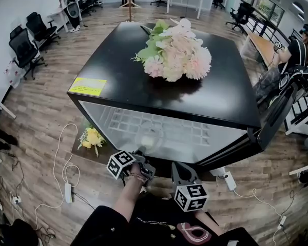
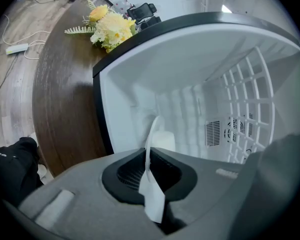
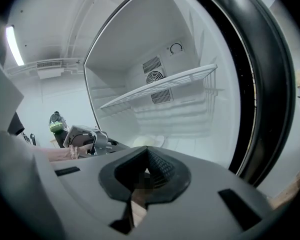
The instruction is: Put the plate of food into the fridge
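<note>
At smooth white fridge [image 2: 200,69] mouth | left gripper [image 2: 149,160] clamped on thin white plate [image 2: 154,199] rim | right gripper [image 3: 145,161] jaws together

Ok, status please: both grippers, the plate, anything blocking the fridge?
Left gripper shut on rim of thin white round plate. Plate inside open black-topped fridge, under white wire shelf. Right gripper shut, empty, outside fridge. No obstruction seen.

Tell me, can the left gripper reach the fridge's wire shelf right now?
Probably yes. The fridge door stands open and nothing lies between the left gripper, shut on the white plate, and the bare wire shelf.
</note>
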`<state>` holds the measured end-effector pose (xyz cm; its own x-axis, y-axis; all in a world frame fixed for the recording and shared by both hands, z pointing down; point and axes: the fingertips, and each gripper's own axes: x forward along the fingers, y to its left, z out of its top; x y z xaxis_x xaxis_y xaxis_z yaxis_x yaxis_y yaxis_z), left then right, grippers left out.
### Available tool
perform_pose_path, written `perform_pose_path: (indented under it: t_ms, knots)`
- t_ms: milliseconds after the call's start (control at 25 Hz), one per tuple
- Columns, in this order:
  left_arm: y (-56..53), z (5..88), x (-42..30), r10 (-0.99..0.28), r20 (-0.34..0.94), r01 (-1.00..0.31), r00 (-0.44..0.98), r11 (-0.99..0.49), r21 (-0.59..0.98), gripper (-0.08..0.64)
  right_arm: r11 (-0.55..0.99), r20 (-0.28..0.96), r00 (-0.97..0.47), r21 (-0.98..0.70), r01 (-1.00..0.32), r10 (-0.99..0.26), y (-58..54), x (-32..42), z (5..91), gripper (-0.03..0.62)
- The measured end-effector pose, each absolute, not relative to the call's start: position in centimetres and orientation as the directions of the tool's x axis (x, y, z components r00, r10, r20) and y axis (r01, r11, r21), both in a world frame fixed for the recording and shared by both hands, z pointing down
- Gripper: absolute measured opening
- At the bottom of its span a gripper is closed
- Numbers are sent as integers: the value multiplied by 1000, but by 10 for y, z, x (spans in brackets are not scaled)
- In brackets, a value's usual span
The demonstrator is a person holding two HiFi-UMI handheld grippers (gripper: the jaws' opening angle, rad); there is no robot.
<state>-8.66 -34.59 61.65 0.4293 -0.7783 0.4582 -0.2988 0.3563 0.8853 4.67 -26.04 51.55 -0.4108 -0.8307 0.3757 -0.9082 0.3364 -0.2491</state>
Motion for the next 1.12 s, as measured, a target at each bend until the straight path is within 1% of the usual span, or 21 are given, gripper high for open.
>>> perform_pose_path:
  t_ms: [360,560,720,840,920,960,1120]
  knots:
    - [-352,622,-84,-758,492,-360,429,356,862,28,319,381,-400,-260,-911,-834,-260,53,520,8]
    - [-355,619,-77,-758,437,-333,483,303,893,36,314,382,-397,-261,-913,-835,-260,57,520,8]
    - [-357,620,-77,-763,439,-340,475,301,891,93,319,378,-400,-260,-912,-835,-261,56,519,8]
    - [-359,616,-76,-770,405,-324,494,269,907,100,314,376,-398,-266,-911,-837,-261,57,519,8]
    - [-361,610,-74,-776,366,-304,515,234,924,172,310,376,-397,-272,-911,-837,-262,58,520,8]
    - [-362,608,-73,-776,353,-297,523,222,929,189,309,375,-397,-275,-911,-837,-262,59,520,9]
    - [-362,603,-69,-765,334,-312,550,183,932,220,310,376,-402,-282,-908,-835,-261,58,521,8]
